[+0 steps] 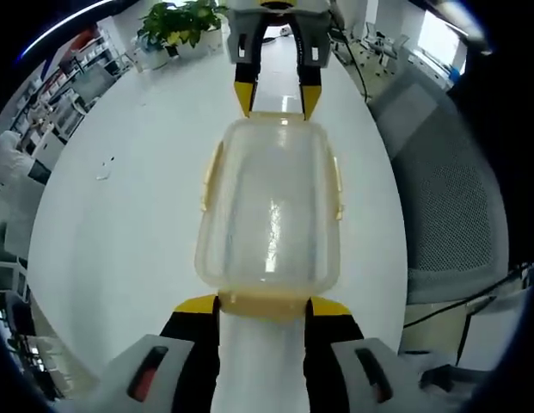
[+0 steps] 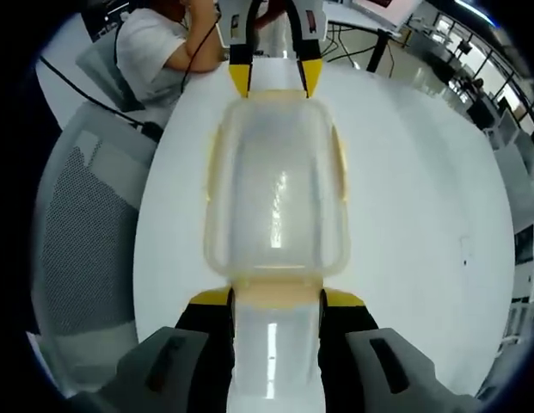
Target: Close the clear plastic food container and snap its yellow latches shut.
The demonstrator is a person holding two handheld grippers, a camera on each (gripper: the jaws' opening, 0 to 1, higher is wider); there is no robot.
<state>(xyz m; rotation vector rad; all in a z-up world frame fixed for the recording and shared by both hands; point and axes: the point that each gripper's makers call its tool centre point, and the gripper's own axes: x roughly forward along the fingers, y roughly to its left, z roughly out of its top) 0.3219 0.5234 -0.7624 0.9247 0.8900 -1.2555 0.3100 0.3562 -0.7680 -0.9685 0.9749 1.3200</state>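
The box (image 1: 268,215) sits on the white bench (image 1: 120,232), lid on. Each claw, left claw (image 1: 262,303) and right claw (image 2: 276,297), is open around an end latch (to hold it steady).

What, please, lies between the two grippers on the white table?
The clear plastic food container, lid on, spans the stretch between the left gripper and right gripper at its ends, in both gripper views.

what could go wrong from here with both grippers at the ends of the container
1. The left gripper and right gripper meet the container only at its short end latches, so uneven pressure could slide it on the smooth white table.
2. The side latches look flared out; snapping the ends first may leave the lid skewed.
3. A push at one end could tip the other up.
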